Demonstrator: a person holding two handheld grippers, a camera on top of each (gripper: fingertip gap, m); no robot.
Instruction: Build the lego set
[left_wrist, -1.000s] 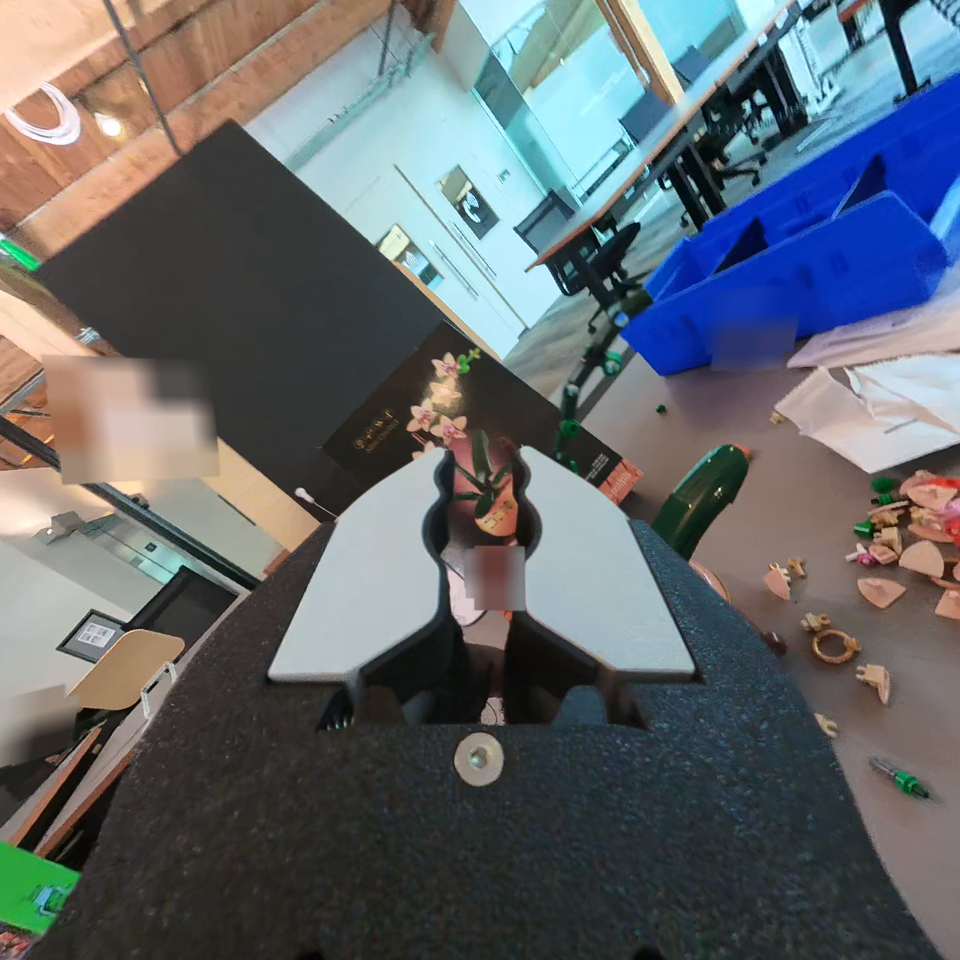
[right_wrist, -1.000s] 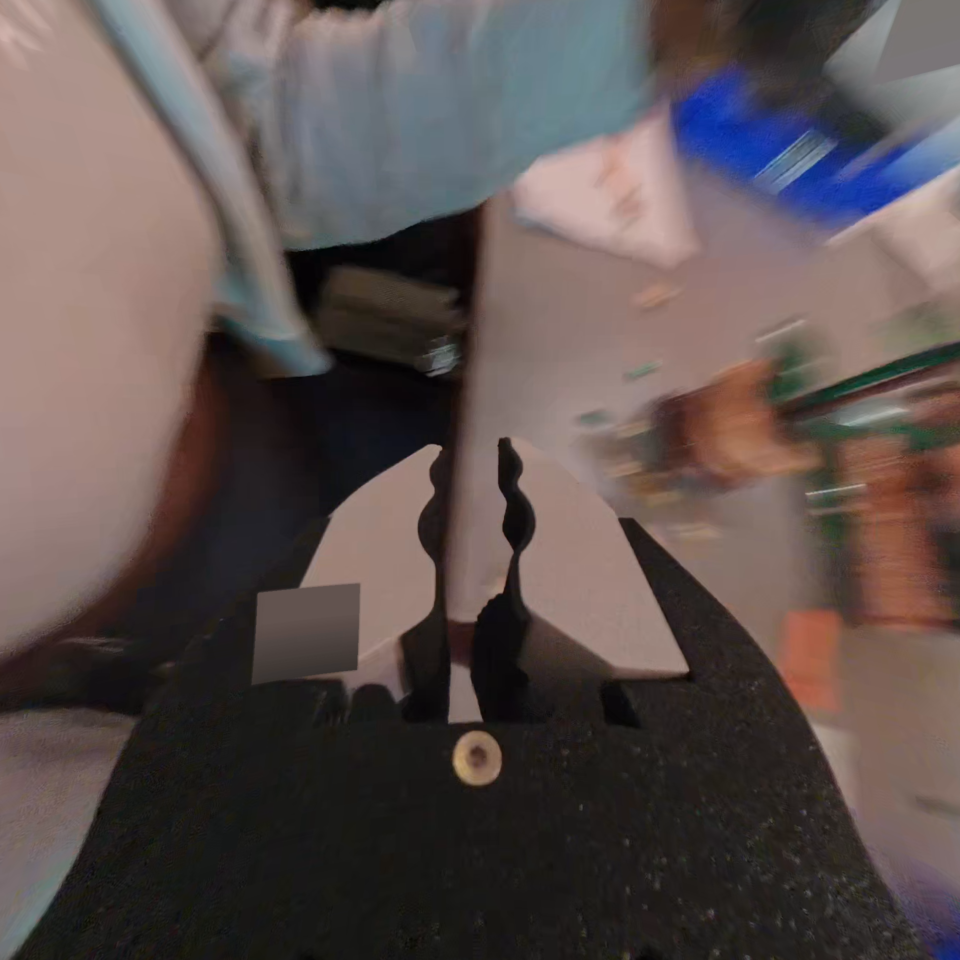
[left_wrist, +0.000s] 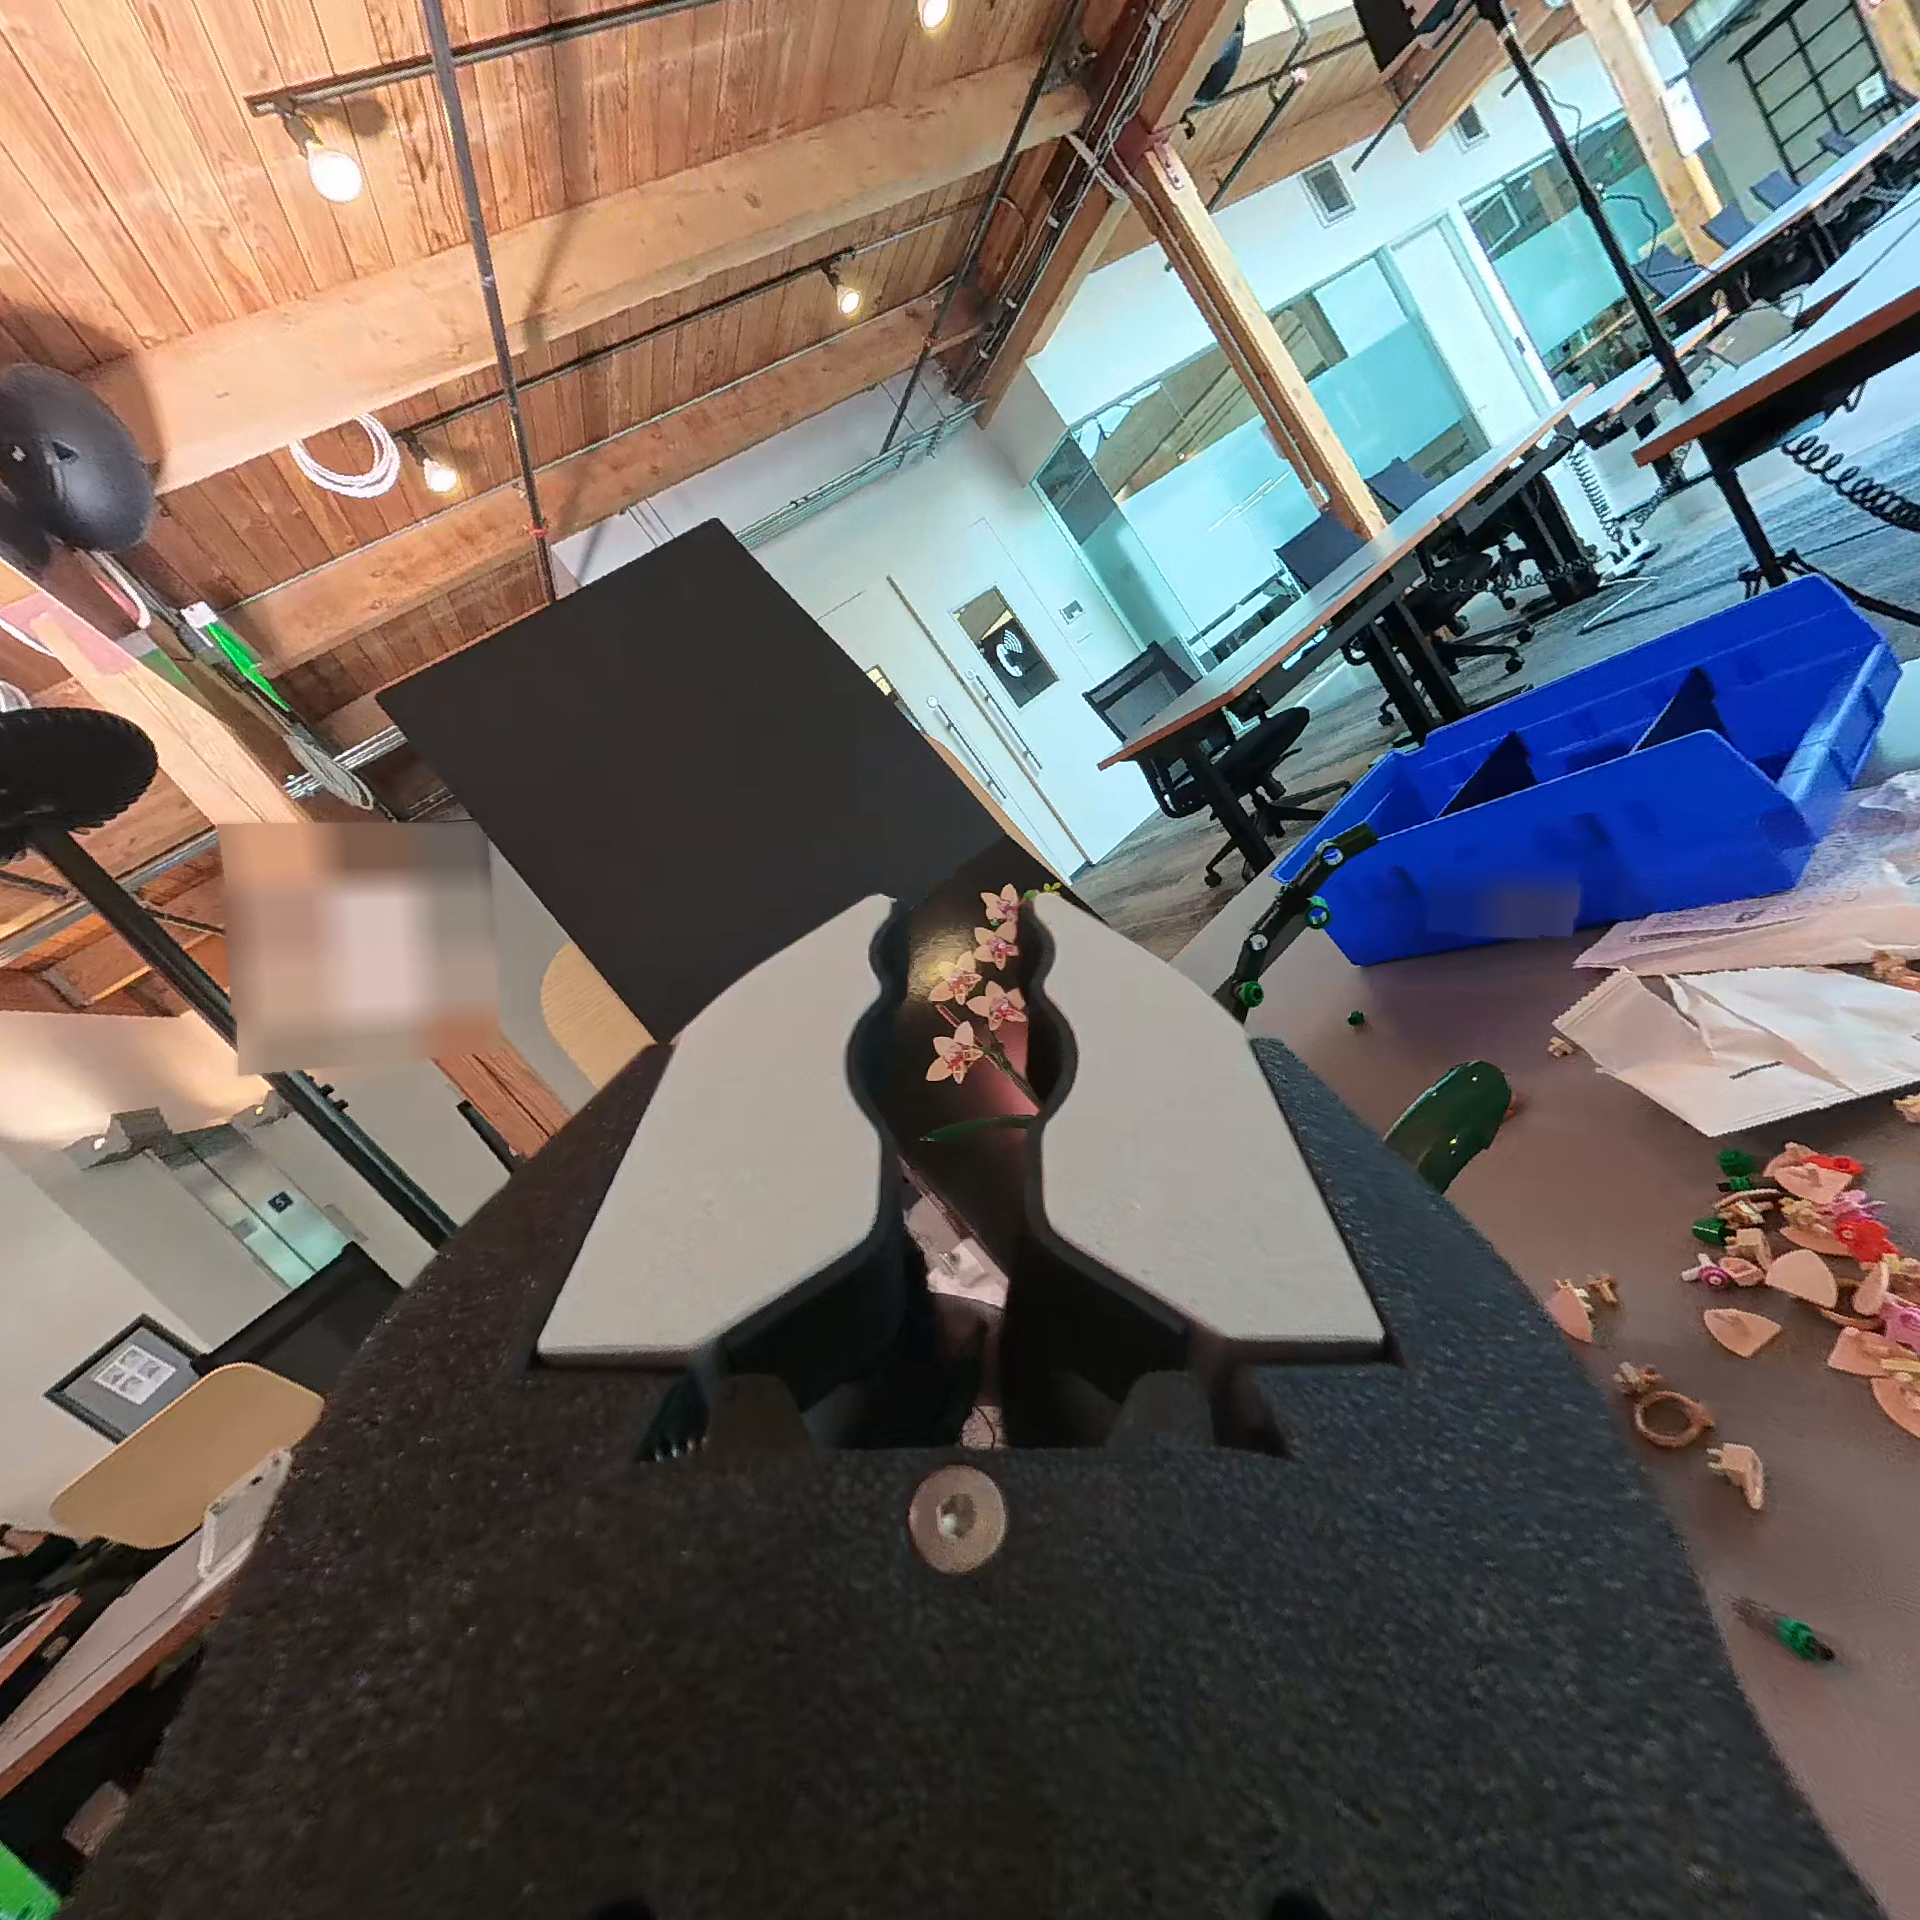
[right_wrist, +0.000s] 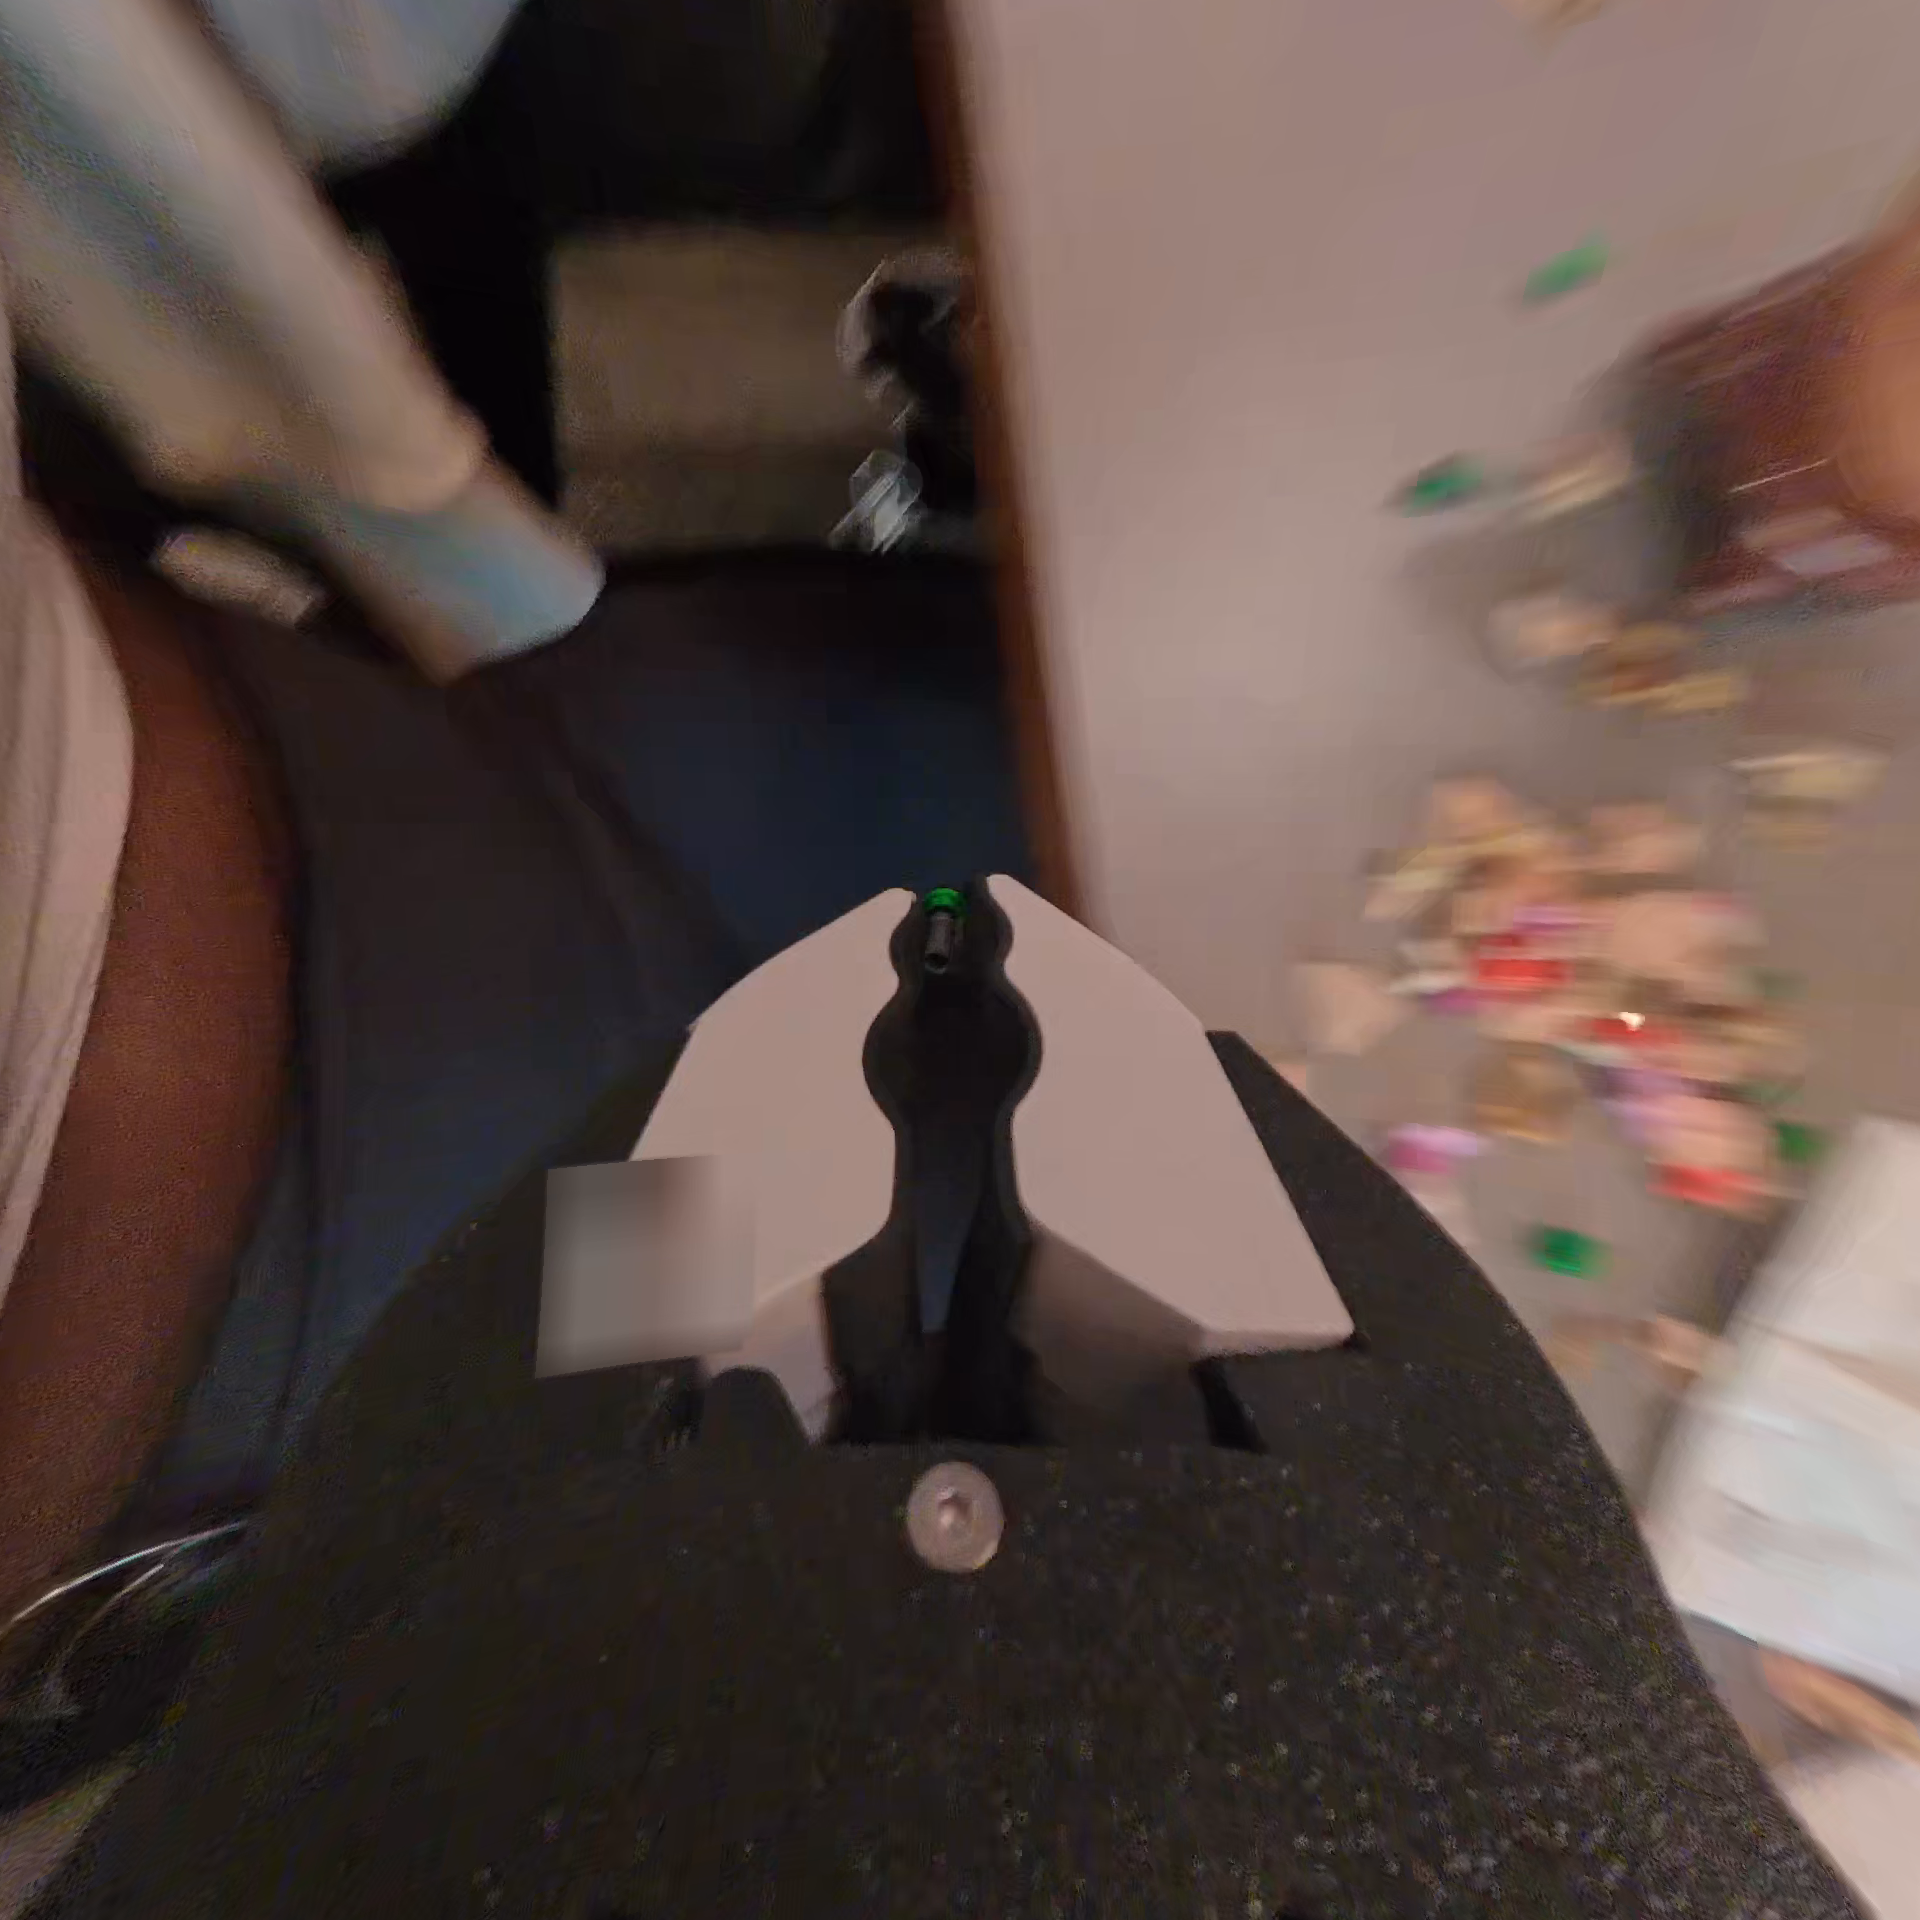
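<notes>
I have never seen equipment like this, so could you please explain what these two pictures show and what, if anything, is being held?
No robot here: a person holds a two-finger gripper in each hand, each with a camera looking along its fingers. The left gripper is open and empty, raised over a table. On it lie loose lego pieces, torn paper bags, a blue bin and, seen between the fingers, the set's box with an orchid picture. The right view is blurred by motion; the right gripper pinches a small green-and-black piece at its fingertips, beside the table edge.
</notes>
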